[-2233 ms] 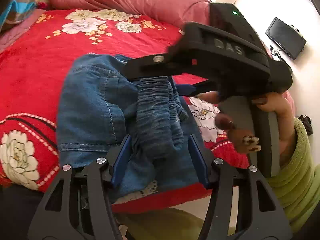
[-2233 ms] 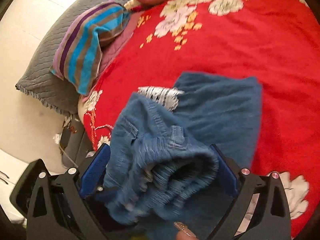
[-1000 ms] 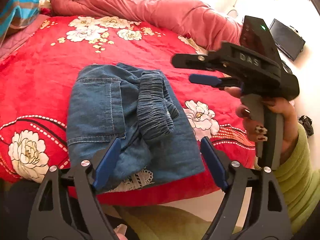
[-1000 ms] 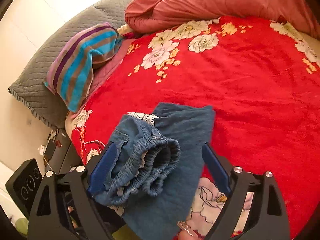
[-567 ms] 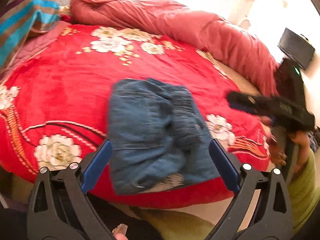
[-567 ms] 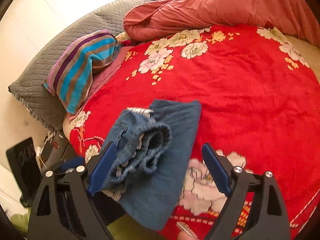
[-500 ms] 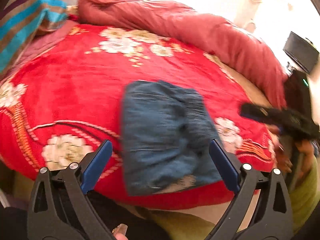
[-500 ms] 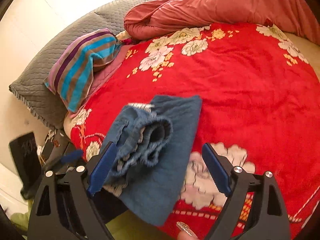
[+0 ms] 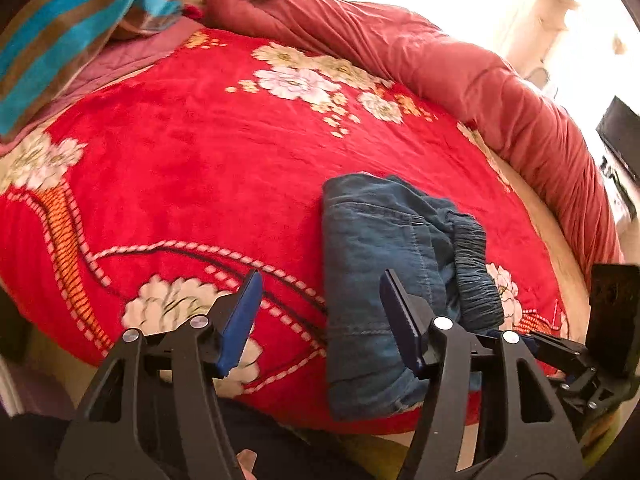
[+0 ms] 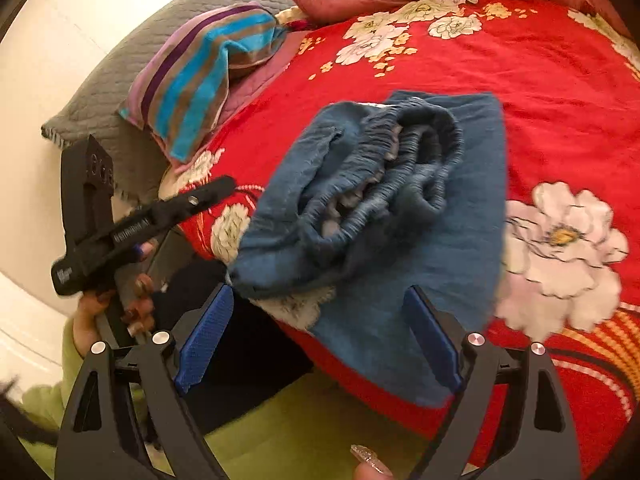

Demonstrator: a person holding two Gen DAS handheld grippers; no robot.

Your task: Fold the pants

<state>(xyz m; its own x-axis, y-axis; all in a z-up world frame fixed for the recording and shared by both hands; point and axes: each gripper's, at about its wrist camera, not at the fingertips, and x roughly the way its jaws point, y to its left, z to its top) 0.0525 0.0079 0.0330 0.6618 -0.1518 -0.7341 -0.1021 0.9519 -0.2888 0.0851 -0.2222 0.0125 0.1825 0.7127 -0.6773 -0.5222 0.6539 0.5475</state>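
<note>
Home bedroom. A bed takes up nearly the whole view, spread with a red plush blanket (image 9: 192, 168) printed with pale flowers. At the head of the bed lies a grey quilted pillow (image 10: 116, 96), and a striped towel-like cloth (image 10: 200, 76) in blue, brown and purple rests against it. A rolled dusty-red quilt (image 9: 420, 56) runs along the bed's far side. Beyond that quilt, a dark flat screen (image 9: 620, 136) stands by a bright pale wall.
</note>
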